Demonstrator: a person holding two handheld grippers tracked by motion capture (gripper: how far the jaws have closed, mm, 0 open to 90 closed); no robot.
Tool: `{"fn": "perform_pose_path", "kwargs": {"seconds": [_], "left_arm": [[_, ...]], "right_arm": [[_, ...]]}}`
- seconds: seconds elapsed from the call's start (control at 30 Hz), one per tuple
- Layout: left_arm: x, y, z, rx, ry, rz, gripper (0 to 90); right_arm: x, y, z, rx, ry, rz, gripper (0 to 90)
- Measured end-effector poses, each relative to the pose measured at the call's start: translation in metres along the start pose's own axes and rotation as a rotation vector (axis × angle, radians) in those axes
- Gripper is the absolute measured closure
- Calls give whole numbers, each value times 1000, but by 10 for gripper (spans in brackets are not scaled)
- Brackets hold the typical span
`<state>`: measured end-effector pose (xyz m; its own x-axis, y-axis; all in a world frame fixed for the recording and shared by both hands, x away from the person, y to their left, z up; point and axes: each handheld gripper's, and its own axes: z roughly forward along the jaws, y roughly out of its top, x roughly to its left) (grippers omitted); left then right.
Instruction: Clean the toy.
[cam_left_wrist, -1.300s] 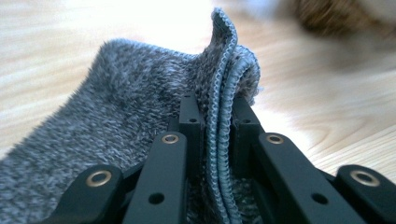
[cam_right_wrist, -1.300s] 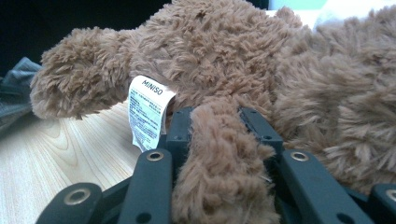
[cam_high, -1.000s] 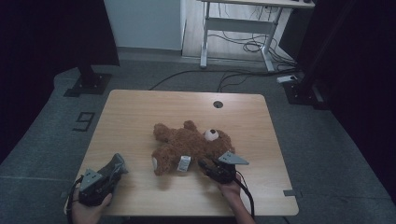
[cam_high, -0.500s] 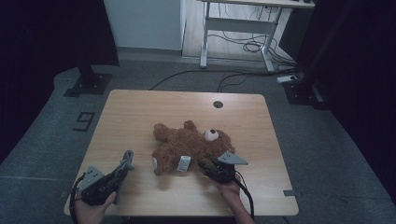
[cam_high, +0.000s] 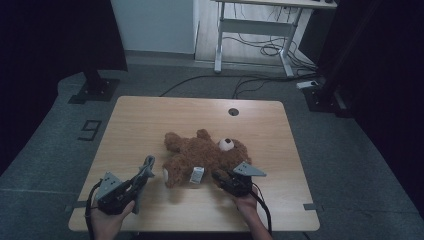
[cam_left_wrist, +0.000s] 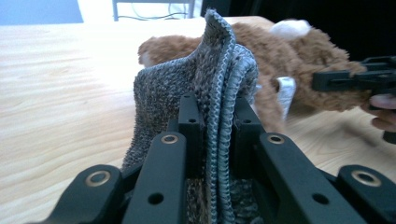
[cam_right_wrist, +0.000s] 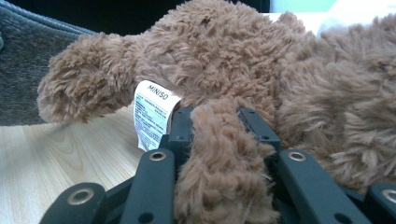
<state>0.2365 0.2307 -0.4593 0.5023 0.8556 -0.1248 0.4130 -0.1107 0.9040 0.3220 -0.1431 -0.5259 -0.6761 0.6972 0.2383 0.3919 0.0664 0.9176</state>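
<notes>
A brown teddy bear (cam_high: 205, 157) lies flat on the pale wooden desk (cam_high: 150, 120), a little toward the person's side of the middle, its white muzzle toward the right and a white label (cam_high: 197, 175) sticking out on the near side. The right gripper (cam_high: 222, 179) rests low at the bear's near edge, and in the right gripper view its jaws are closed tight on one furry limb (cam_right_wrist: 224, 154), which fills the gap between them, with the label (cam_right_wrist: 152, 114) just to the left. The left gripper (cam_high: 145, 170) is held up off the desk to the left of the bear, near its leg. Its jaws are pinched shut on a folded grey knitted cloth (cam_left_wrist: 201, 88), which stands upright between them with its stitched edges showing; the bear (cam_left_wrist: 280, 51) lies just behind it.
</notes>
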Motion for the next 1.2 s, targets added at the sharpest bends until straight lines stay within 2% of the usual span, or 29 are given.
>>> {"fn": "perform_pose_path", "kwargs": {"seconds": [0.23, 0.5, 0.6, 0.77, 0.87, 1.0, 1.03, 1.07, 1.1, 1.13, 1.2], "left_arm": [[-15, 9, 13, 10, -40, 36, 781], [-23, 20, 28, 13, -65, 57, 779], [-28, 30, 34, 11, -70, 73, 779], [-31, 45, 32, -3, -65, 106, 778], [-37, 58, 32, -11, -64, 136, 778], [-51, 63, 41, -13, -111, 149, 775], [-51, 63, 41, -13, -111, 149, 775], [-61, 63, 51, -1, -132, 161, 775], [-61, 63, 51, -1, -132, 161, 775], [-69, 63, 65, 10, -150, 163, 775], [-76, 62, 80, 24, -170, 159, 775]], "right_arm": [[1, 2, 1, -3, 4, 0, 690], [1, 4, 2, -6, 4, 0, 691], [1, 4, 3, -5, 4, 1, 690], [1, 5, 2, -4, 5, 2, 690], [1, 5, 3, -3, 8, 5, 690], [1, 6, 4, -5, 10, 7, 690], [1, 6, 4, -5, 10, 7, 690], [1, 6, 4, -5, 11, 10, 690], [1, 7, 4, -5, 11, 11, 690], [1, 7, 5, -5, 11, 11, 690], [1, 7, 5, -6, 11, 13, 690]]}}
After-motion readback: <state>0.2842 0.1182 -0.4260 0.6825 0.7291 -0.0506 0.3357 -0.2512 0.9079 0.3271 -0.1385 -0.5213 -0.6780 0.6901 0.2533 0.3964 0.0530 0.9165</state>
